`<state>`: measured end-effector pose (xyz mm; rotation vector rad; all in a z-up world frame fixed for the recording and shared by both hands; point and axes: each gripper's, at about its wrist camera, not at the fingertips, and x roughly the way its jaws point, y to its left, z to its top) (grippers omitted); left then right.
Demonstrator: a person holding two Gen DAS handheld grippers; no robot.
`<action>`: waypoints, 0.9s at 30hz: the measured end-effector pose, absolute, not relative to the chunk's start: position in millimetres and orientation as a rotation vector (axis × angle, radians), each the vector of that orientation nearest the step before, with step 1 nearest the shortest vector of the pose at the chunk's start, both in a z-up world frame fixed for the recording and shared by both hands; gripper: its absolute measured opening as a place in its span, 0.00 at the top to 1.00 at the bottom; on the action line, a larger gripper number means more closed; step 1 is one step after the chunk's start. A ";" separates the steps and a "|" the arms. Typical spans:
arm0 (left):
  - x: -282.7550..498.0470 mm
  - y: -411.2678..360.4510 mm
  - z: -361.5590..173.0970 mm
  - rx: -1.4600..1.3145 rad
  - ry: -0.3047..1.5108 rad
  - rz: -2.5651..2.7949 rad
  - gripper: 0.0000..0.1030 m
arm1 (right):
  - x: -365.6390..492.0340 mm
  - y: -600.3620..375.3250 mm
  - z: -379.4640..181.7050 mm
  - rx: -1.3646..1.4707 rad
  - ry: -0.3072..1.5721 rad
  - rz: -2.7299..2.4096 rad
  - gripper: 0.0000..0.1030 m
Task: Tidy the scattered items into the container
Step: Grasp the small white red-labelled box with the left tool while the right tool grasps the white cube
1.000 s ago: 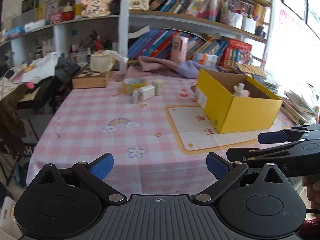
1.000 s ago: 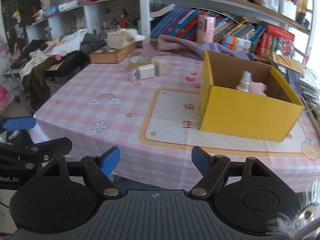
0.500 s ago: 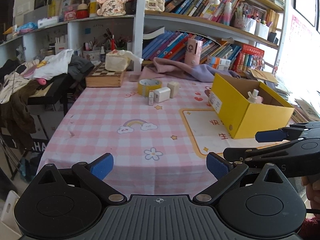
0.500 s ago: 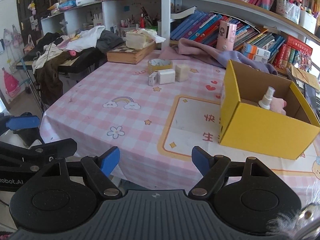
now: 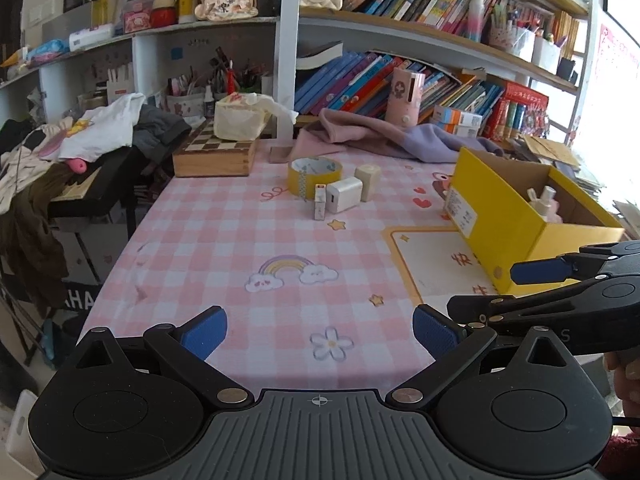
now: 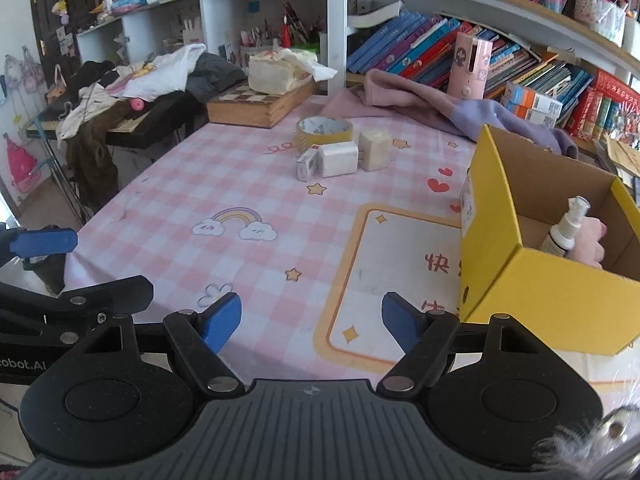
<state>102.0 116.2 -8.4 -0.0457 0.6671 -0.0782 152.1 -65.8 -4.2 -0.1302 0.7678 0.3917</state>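
A yellow cardboard box [image 5: 504, 216] [image 6: 520, 280] stands on the right of the pink checked table and holds a white spray bottle [image 6: 566, 228] and a pink item [image 6: 590, 240]. Far across the table lie a yellow tape roll [image 5: 315, 176] [image 6: 324, 130], a white charger [image 5: 344, 200] [image 6: 338, 159], a cream block [image 5: 369, 182] [image 6: 375, 149] and a small white stick [image 5: 319, 202] [image 6: 306, 167]. My left gripper [image 5: 320, 330] is open and empty over the near table edge. My right gripper [image 6: 312, 322] is open and empty beside the box's near corner.
A wooden chess box [image 5: 214, 154] with a tissue pack sits at the back left. A pink and purple cloth [image 5: 384, 140] lies at the back. Bookshelves stand behind. A clothes-covered keyboard stand [image 5: 80, 176] is left of the table.
Both grippers have moved forward over the table and both stay open. The scattered items and the box look nearer and larger now.
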 end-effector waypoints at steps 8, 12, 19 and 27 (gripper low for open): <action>152.2 114.7 -13.7 -0.041 0.684 -0.091 0.02 | 212.5 -64.2 -6.5 -0.123 0.783 0.383 0.27; 179.3 112.8 -16.9 -0.025 0.695 -0.086 0.02 | 242.1 -63.6 -7.5 -0.117 0.788 0.384 0.27; 224.6 112.7 -23.0 -0.016 0.719 -0.083 0.03 | 297.7 -64.5 -15.9 -0.065 0.837 0.379 0.27; 269.6 110.6 -36.9 0.061 0.761 -0.065 0.13 | 354.3 -61.3 -24.2 0.001 0.856 0.344 0.33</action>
